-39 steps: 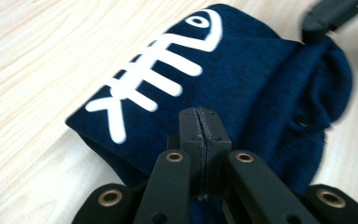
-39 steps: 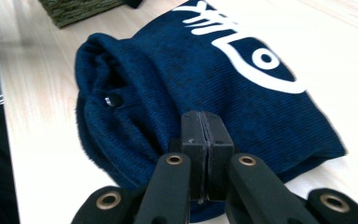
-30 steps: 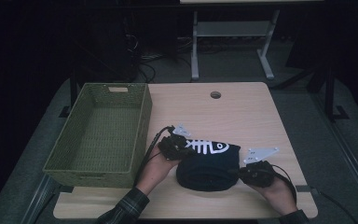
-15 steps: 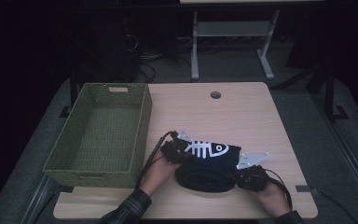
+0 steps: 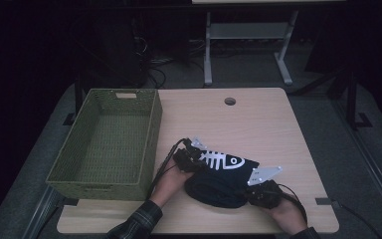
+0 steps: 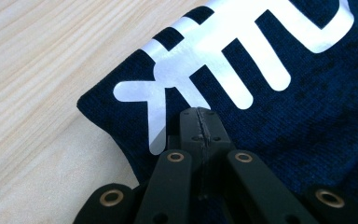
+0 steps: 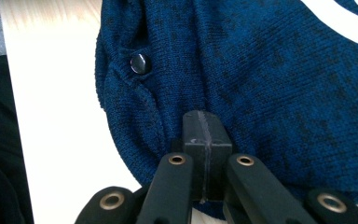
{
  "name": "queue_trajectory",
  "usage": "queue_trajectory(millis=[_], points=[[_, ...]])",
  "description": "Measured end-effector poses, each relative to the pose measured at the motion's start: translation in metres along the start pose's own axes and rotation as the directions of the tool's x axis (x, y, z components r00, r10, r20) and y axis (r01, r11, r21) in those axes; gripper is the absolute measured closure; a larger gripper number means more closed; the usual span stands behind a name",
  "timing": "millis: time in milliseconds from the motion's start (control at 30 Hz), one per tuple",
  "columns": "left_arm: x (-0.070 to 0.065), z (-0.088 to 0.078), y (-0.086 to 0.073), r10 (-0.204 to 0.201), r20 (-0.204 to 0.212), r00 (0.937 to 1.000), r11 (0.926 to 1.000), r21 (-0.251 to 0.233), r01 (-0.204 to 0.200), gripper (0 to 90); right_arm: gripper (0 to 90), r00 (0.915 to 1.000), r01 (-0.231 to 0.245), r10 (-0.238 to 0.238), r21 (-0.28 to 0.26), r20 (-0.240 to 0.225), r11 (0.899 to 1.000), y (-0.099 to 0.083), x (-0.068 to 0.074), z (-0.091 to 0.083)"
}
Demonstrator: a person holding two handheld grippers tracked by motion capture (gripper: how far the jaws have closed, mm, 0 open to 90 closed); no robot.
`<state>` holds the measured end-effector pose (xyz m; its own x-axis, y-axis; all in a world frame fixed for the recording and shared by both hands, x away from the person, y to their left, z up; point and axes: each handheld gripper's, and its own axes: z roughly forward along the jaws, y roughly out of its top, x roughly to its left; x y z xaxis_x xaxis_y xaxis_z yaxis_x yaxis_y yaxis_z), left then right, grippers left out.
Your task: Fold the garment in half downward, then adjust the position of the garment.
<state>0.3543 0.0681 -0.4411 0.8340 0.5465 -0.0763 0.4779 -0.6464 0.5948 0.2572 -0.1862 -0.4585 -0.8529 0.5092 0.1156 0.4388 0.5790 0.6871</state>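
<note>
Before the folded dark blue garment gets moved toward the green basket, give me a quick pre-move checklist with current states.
1. Left gripper shut, tips over garment at the fish-bone print: ok.
2. Right gripper shut over the edge near the button: ok.
3. Fabric actually pinched by either gripper: cannot tell.
4. Garment folded, lying on the table: ok.
5. Basket empty and upright: ok.
</note>
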Motion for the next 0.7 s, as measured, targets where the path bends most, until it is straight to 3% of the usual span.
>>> queue_trajectory(millis=[167,300,500,700], points=[[0.000,-0.005,0.001,-0.007,0.006,1.0000,0.9998,-0.016,0.008,86.7,89.9,0.9998,0.022,-0.022,0.004,-0.001,1.000,0.003,0.004,-0.001],[-0.003,-0.016,0.001,-0.016,0.014,0.9998,0.9996,-0.024,0.016,78.0,73.4,1.0000,-0.002,0.002,-0.047,0.000,0.999,0.003,-0.001,-0.010],[-0.005,-0.028,-0.002,-0.027,0.021,0.9994,0.9994,-0.023,0.028,60.2,60.3,0.9984,-0.020,0.025,-0.085,0.051,0.996,0.002,-0.007,-0.020],[-0.002,-0.038,-0.010,-0.074,0.022,0.9970,0.9964,-0.040,0.075,48.0,46.4,0.9873,-0.068,0.083,-0.113,0.136,0.991,-0.008,-0.014,-0.034]])
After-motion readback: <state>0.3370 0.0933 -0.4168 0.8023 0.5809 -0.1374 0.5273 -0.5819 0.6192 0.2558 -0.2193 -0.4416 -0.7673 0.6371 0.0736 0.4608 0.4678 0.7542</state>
